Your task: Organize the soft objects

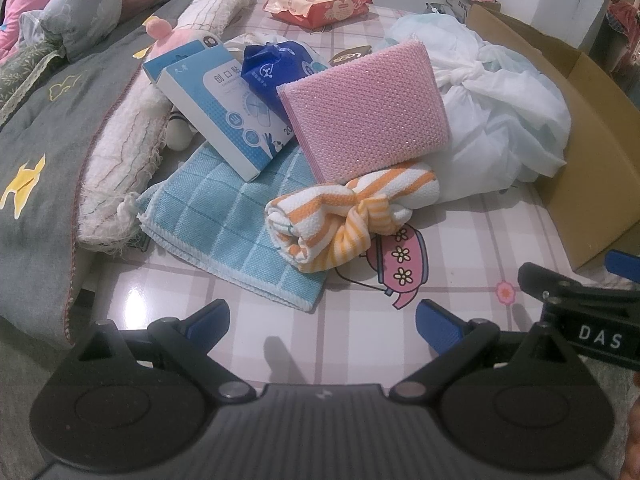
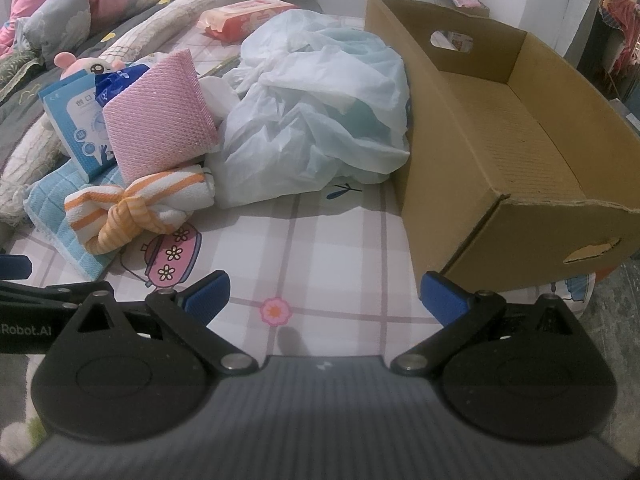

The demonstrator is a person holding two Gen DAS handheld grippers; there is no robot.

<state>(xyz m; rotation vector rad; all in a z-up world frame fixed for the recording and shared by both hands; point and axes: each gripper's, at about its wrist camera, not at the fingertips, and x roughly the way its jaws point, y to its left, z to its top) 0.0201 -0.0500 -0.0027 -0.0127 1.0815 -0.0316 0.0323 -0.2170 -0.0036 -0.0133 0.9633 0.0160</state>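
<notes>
Both tongs, left (image 1: 322, 314) and right (image 2: 324, 292), hover wide and empty; the knotted striped towel (image 1: 344, 216) props the pink sponge (image 1: 362, 110) (cardboard box (image 2: 520, 136) alongside), which may topple if pulled.

Checked tablecloth (image 2: 340, 232) bears cloths (image 1: 240, 216), bag (image 2: 312, 120), box (image 2: 500, 128).

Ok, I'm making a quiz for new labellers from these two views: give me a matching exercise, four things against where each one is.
Things:
1. sponge
2. striped towel
3. plastic bag
4. wipes pack

Places:
A. far end of the table
B. against the cardboard box
C. leaning, propped on the towel
D. partly on the blue cloth

Pairs: 1-C, 2-D, 3-B, 4-A
</notes>
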